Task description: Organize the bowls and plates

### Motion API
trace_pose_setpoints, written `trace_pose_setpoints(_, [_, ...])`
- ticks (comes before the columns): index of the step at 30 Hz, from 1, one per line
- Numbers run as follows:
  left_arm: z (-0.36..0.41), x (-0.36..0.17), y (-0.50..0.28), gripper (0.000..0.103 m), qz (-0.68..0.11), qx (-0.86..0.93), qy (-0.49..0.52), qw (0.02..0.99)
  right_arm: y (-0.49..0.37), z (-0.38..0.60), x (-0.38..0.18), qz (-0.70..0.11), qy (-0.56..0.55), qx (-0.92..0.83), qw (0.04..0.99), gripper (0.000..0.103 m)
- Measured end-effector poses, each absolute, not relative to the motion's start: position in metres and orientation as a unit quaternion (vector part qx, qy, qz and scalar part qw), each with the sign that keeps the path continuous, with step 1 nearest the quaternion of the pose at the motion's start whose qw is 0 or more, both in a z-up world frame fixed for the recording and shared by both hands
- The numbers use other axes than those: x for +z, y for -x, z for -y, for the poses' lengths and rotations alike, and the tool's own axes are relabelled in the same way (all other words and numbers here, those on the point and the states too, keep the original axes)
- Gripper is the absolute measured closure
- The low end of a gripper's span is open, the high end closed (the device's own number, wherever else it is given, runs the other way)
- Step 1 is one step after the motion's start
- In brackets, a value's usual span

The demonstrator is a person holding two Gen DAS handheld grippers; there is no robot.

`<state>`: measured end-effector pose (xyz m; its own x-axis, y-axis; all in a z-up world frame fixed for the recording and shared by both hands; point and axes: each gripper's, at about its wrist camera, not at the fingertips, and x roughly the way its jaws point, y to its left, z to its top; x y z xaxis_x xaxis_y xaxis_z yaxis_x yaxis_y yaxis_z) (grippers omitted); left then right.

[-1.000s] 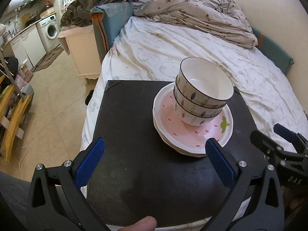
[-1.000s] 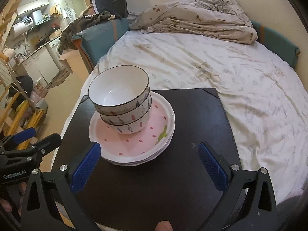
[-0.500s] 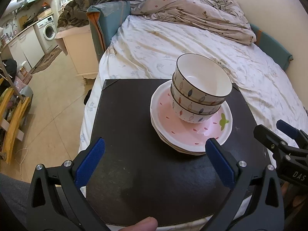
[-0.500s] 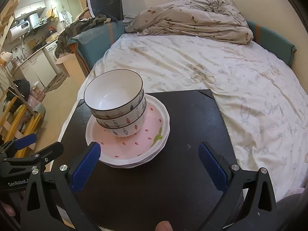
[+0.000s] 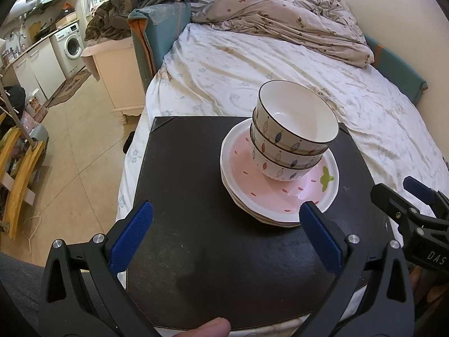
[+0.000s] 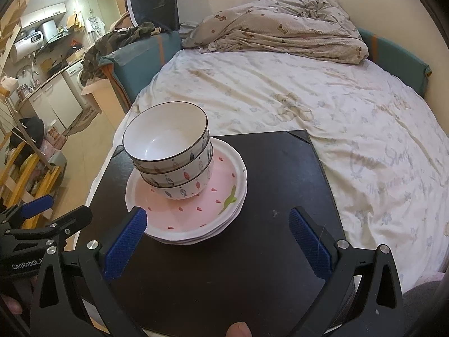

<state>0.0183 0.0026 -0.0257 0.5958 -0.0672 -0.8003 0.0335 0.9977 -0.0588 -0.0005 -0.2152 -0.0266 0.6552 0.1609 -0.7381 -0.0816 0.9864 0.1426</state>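
Three nested bowls sit on a stack of plates toward the far side of the black tabletop, which lies on the bed. The left gripper and right gripper both hover just short of the stack, fingers wide and empty. The ware looks glazed ceramic: stiff, slick, heavy together and breakable, so I'd pinch the top bowl's rim, one finger inside, and lift one piece at a time.

Black board on bed carries plates.
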Motion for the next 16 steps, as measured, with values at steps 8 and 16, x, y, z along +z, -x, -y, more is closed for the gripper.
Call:
trace_pose_setpoints(8, [-0.0022,-0.0254,-0.0184,0.000,-0.448,-0.030,0.020,0.893,0.0020,0.2127,-0.0249,-0.409,-0.047,0.065,0.909,0.000])
trace_pose_setpoints(16, [-0.0028,-0.0240,-0.0164,0.000,-0.446,-0.029,0.023,0.894,0.0019,0.2132,-0.0253,-0.411,-0.045,0.064,0.908,0.000])
